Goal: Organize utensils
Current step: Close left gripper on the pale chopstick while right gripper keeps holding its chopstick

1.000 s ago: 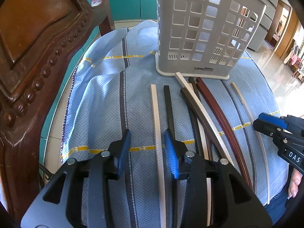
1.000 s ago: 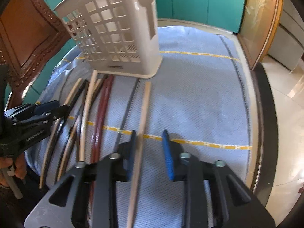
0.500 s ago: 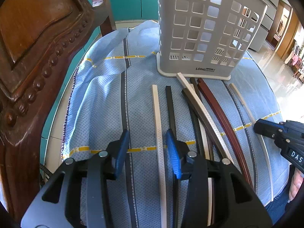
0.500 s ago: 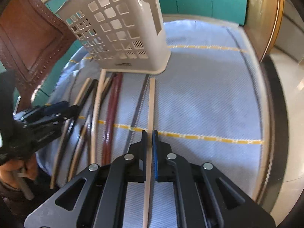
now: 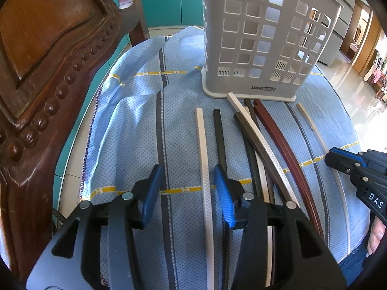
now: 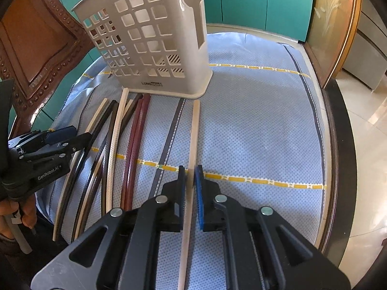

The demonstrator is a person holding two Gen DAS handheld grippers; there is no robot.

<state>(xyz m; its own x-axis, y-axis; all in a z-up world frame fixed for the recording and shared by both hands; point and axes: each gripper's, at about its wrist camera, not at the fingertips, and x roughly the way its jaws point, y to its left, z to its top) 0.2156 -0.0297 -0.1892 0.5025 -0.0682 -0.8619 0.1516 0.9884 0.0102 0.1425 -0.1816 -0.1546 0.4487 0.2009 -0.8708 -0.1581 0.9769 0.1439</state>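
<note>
**Right fingers pinch the lone pale chopstick; left fingers wait wide over the white one**

At the left edge of the left wrist view stands a carved dark wooden chair back (image 5: 48, 77), hard against the desk, which is covered by a blue dotted cloth with dark stripes and yellow lines (image 5: 135, 125). Low in the centre, the left gripper (image 5: 186, 193) has its blue-padded fingers spread wide and holding nothing; a white textured chopstick (image 5: 202, 145) lies between them, nearer the right pad, while a black chopstick (image 5: 219, 133) lies just beside it, passing under that pad. This looks like a straddle set up for the next pick.

Right of these, a loose bundle of grey, cream and dark red chopsticks (image 5: 271, 140) fans out with its far ends close against the base of the tall white perforated plastic utensil holder (image 5: 261, 38), which stands upright in the upper centre, presumably the goal for every stick.

Far right, a pale cream chopstick (image 6: 194, 130) lies alone, pointing toward the holder's foot. The right gripper (image 6: 191, 183) has its fingers drawn together on it partway along, both pads seemingly pressing its sides. Lying apart from the bundle, it can likely be lifted without disturbing the others.
</note>
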